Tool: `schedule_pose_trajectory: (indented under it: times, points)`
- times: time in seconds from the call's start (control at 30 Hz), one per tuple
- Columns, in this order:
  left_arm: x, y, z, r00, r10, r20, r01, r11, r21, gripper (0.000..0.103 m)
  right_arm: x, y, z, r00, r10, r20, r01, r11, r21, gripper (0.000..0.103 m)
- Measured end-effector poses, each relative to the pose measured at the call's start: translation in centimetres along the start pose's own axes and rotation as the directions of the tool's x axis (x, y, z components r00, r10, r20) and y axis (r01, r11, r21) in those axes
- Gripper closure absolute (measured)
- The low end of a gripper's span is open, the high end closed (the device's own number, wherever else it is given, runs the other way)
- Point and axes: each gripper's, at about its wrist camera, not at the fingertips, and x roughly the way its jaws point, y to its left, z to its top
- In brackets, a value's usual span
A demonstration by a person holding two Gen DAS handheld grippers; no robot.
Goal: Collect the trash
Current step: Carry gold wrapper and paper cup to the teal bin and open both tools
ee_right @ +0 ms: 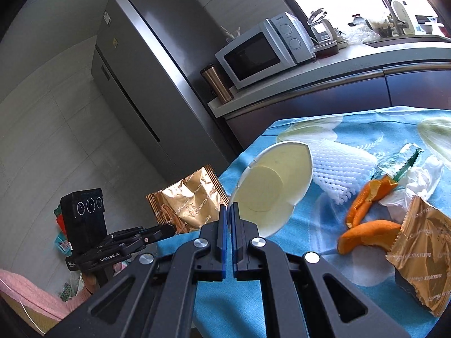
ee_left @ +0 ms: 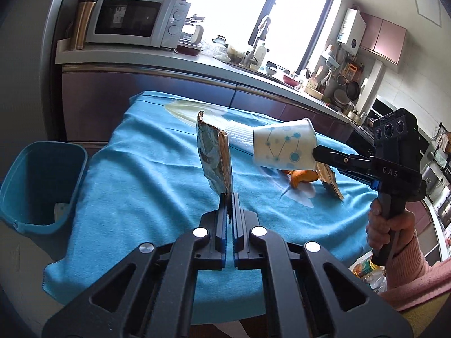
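Between the left claw's tips: gold foil wrapper (ee_left: pixel 215 160), pinched at its lower edge and standing up ahead of the claw.
Left gripper (ee_left: pixel 229 197): pads pressed together on the wrapper; lifted clear of the cloth.
Right gripper (ee_right: pixel 229 211): pads pressed together on the rim of a paper cup (ee_right: pixel 272 190), the cup's open mouth facing the claw.
Ahead and right of the right claw: orange peel (ee_right: pixel 366 235), white foam fruit net (ee_right: pixel 338 169), crumpled tissue (ee_right: pixel 420 180) and a second gold wrapper (ee_right: pixel 422 256), all lying on the blue tablecloth (ee_right: pixel 324 295).
Left of the left claw, below the table edge: blue trash bin (ee_left: pixel 39 186).
Beyond both claws: counter with a microwave (ee_left: pixel 132 19).
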Motion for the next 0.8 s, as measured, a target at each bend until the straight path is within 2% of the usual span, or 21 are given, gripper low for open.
schedule_pose_trajectory:
  times: [0.37,0.53,0.8]
  points:
    - [-4.2,4.6,0.7,0.99,0.119,0.074,-0.114,0.991,-0.066,0.1,5.7,2.5,0.9,0.991,0.105,-0.081,-0.11,0.993,-0.053,0.101]
    - [-5.8,7.1,1.1,0.977,0.19,0.096,-0.18,0.978,-0.104,0.1,9.1,4.3,1.1,0.981,0.147,-0.131,-0.159,0.983,-0.089,0.101]
    - [-6.9,11.2,1.3,0.955,0.284,0.089,-0.267,0.949,-0.167,0.1,14.3,7.7,1.6,0.96,0.194,-0.204,-0.221,0.968,-0.12,0.101]
